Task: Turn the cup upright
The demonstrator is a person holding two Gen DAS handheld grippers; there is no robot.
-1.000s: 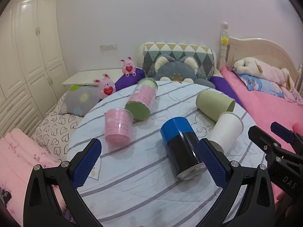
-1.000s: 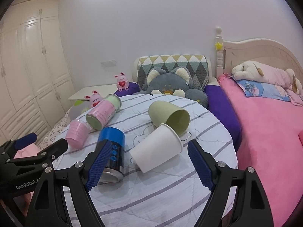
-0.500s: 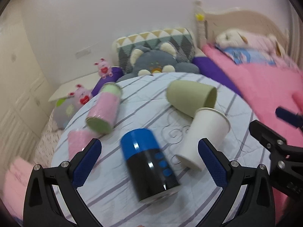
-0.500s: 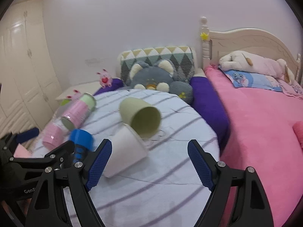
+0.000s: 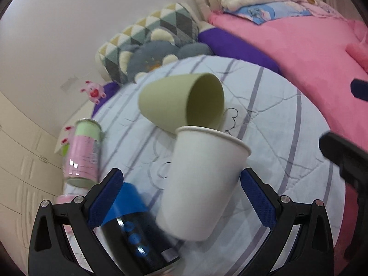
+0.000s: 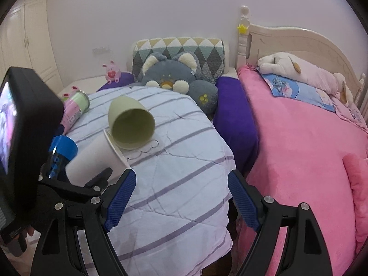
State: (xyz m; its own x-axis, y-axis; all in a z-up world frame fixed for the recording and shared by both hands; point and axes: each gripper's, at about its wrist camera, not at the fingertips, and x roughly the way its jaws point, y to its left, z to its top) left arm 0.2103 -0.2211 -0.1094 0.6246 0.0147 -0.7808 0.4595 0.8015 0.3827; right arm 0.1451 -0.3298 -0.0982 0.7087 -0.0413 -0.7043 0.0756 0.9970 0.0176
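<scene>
A white paper cup (image 5: 202,181) lies on its side on the striped round table (image 5: 287,119), its rim against a green cup (image 5: 181,102) that also lies on its side. My left gripper (image 5: 181,197) is open, with the white cup's body between its blue pads, not touching. In the right wrist view the white cup (image 6: 96,158) and green cup (image 6: 131,124) lie left of my open, empty right gripper (image 6: 181,188), which hovers over the table's right part. The left gripper's body (image 6: 30,138) blocks that view's left side.
A blue and black can (image 5: 135,230), a pink and green can (image 5: 84,154) and a pink cup (image 5: 66,199) lie on the table's left side. A grey plush cushion (image 6: 177,78) sits behind the table. A pink bed (image 6: 299,138) is to the right.
My left gripper has moved forward and to the right, bringing the white cup between its fingers. My right gripper has swung right, away from the cups.
</scene>
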